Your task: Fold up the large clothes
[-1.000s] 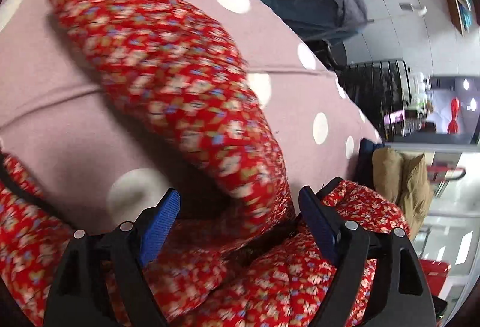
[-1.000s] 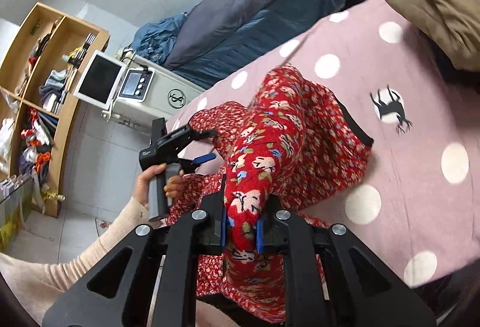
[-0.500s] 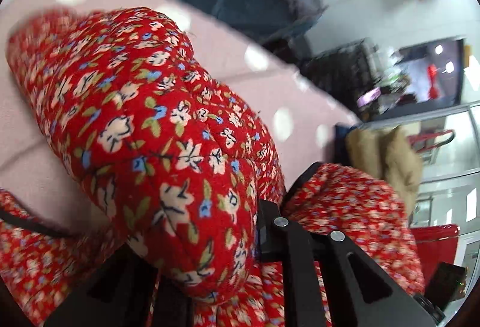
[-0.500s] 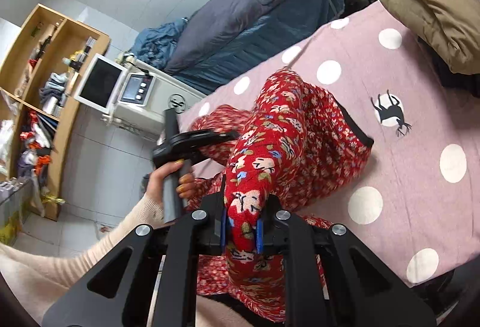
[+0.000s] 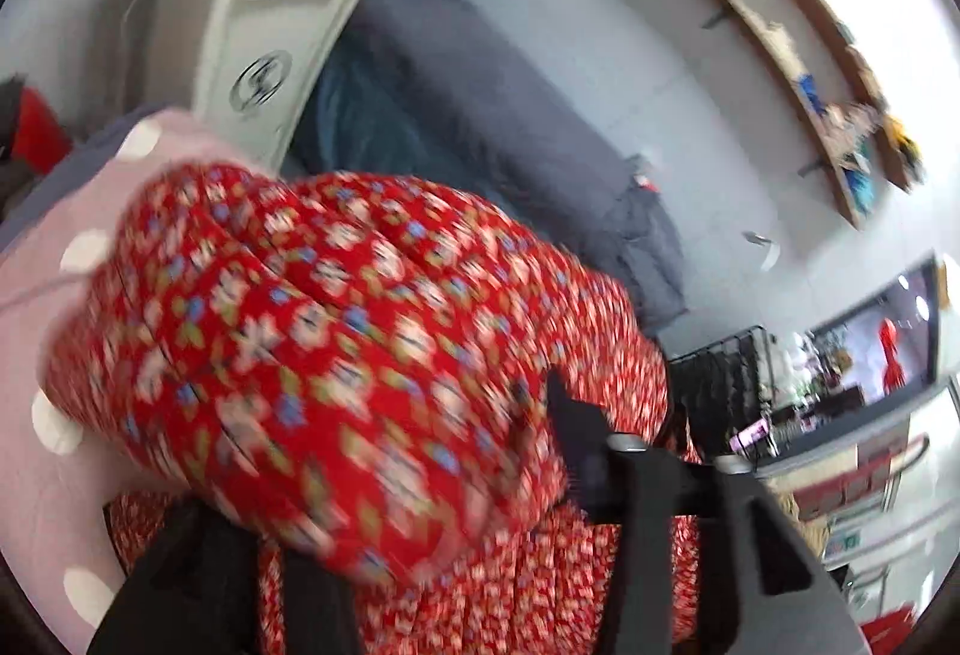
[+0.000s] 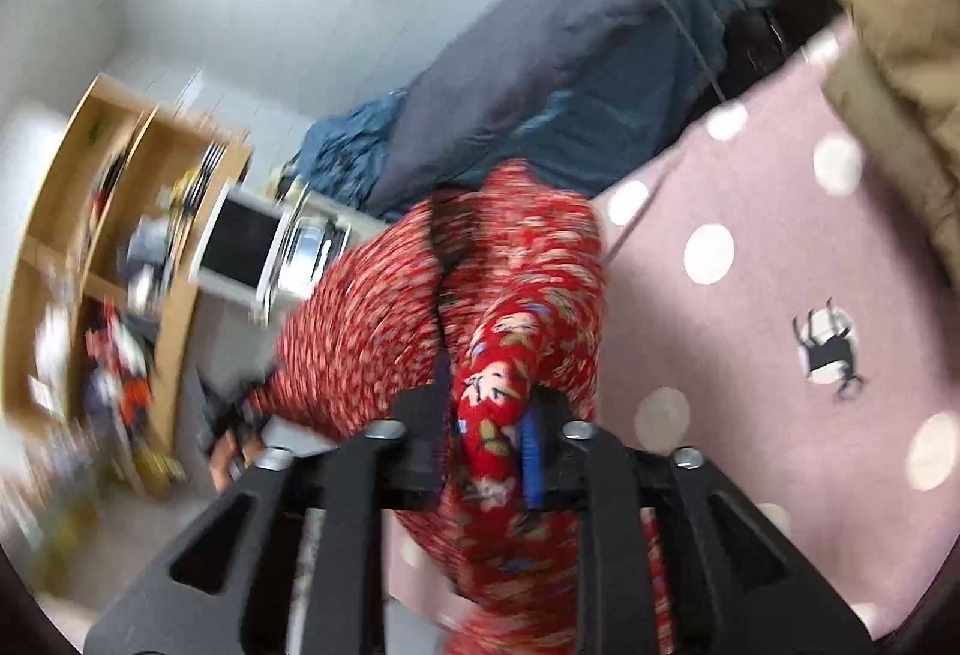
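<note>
1. Left wrist view: red garment (image 5: 336, 355) bunched over left gripper (image 5: 420, 523), blurry; looks clamped on it but fingers buried, so can't tell for sure. Bulk hangs above pink spotted sheet (image 5: 48, 259)
2. Right wrist view: right gripper (image 6: 492, 445) pinched narrow on a garment fold, rest trails to the sheet's edge
3. Risk: thick quilted wad may slip from the left grip, garment drops skewed

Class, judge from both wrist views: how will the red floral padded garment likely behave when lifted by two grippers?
The red floral garment probably droops floppily: it sags between both grips. Its puffy quilted bulk suggests it is light but springy, likely resisting flat creases.
</note>
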`<state>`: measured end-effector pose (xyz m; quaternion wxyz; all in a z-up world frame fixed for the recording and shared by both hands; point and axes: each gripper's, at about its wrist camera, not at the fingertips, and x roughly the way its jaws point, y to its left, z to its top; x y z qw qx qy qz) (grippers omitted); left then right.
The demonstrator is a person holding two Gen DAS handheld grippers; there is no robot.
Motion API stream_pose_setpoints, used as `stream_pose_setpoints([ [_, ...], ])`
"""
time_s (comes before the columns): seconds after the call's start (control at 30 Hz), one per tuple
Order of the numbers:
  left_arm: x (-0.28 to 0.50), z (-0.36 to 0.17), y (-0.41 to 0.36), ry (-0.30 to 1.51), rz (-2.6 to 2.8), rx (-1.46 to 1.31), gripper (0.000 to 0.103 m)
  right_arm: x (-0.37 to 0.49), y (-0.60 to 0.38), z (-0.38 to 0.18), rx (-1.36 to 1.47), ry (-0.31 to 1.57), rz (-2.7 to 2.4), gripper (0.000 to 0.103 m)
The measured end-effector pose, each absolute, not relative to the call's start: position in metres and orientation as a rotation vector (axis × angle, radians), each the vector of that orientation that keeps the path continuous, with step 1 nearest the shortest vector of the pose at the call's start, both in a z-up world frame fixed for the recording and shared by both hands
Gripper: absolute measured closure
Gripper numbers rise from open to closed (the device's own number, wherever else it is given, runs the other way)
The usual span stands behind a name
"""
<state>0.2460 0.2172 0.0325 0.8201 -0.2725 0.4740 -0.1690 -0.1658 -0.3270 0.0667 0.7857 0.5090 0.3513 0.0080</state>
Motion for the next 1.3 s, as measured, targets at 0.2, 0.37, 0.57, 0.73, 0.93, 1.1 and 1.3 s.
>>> stream_pose_setpoints([
  [0.2, 0.233, -0.043, 0.232, 1.172, -0.277, -0.621, 0.027, -0.15, -0.325, 0.015, 1.172, 0.785, -0.197, 0.041],
  [0.37, 0.197, -0.085, 0.275, 1.225, -0.173, -0.56, 0.017, -0.183, -0.274, -0.044, 1.063, 1.027, -0.154, 0.04],
  [0.57, 0.153, -0.129, 0.342, 1.299, -0.014, -0.512, 0.017, -0.241, -0.241, -0.111, 1.038, 1.259, -0.132, 0.039],
  [0.73, 0.119, -0.147, 0.364, 1.328, 0.042, -0.597, 0.017, -0.244, -0.217, -0.121, 0.968, 1.313, -0.092, 0.04],
  [0.93, 0.08, -0.187, 0.333, 1.4, 0.051, -0.615, 0.015, -0.218, -0.172, -0.125, 0.77, 1.411, -0.022, 0.038],
  [1.1, 0.037, -0.207, 0.309, 1.441, 0.052, -0.623, 0.015, -0.213, -0.127, -0.142, 0.591, 1.548, 0.08, 0.037],
  [1.3, 0.017, -0.206, 0.3, 1.453, 0.068, -0.683, 0.015, -0.222, -0.113, -0.173, 0.625, 1.658, 0.162, 0.037],
])
